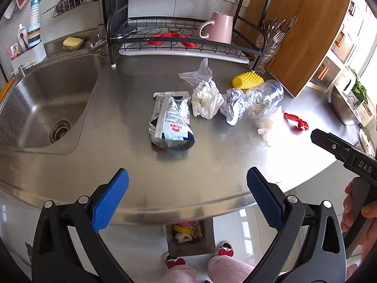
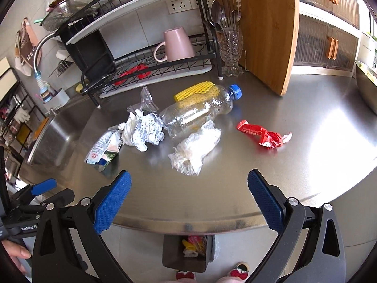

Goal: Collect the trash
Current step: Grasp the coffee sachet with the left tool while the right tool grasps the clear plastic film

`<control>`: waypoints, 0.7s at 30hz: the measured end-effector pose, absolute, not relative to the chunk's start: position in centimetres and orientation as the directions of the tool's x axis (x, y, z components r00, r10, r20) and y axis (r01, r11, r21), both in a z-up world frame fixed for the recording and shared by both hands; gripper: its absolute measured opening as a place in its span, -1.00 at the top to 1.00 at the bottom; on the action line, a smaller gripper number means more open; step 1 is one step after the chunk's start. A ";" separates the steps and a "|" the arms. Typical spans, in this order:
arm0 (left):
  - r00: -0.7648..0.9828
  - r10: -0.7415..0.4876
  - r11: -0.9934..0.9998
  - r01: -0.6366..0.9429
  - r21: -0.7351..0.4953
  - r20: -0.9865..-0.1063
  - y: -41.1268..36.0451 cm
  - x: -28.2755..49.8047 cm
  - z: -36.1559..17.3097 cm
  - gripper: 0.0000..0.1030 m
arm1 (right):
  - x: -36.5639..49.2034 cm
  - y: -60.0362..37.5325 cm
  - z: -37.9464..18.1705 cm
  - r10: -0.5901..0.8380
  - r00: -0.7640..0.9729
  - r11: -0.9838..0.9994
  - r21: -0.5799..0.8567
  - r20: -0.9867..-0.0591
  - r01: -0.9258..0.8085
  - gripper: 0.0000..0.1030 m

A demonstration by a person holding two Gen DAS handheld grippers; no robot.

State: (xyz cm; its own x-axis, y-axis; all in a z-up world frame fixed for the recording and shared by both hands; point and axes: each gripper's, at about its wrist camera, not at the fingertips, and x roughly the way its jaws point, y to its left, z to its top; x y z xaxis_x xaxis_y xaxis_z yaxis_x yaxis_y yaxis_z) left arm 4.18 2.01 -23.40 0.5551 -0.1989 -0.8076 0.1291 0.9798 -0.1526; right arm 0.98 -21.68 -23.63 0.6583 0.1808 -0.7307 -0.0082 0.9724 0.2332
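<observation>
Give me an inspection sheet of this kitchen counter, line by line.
Surface: steel counter, dry-looking, sink on its left end.
Job's things: snack bag, white tissue, foil wad, bottle lying on its side, clear plastic wrap, red wrapper, clear pouch, yellow net. Bin on the floor below the counter edge, already holding trash.
Clutter: dish rack with pink mug, cutlery holder, cutting board.
Grippers: left gripper and right gripper both open, empty, over the near edge.
Cables: nothing seen.
Surroundings: wall sockets, cabinets.
</observation>
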 end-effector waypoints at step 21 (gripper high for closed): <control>0.465 -0.184 0.982 0.129 -0.139 -0.866 2.1 14.3 -29.4 -0.48 | 9.4 -21.0 -29.9 0.153 0.556 0.971 0.229 -0.817 0.069 -0.41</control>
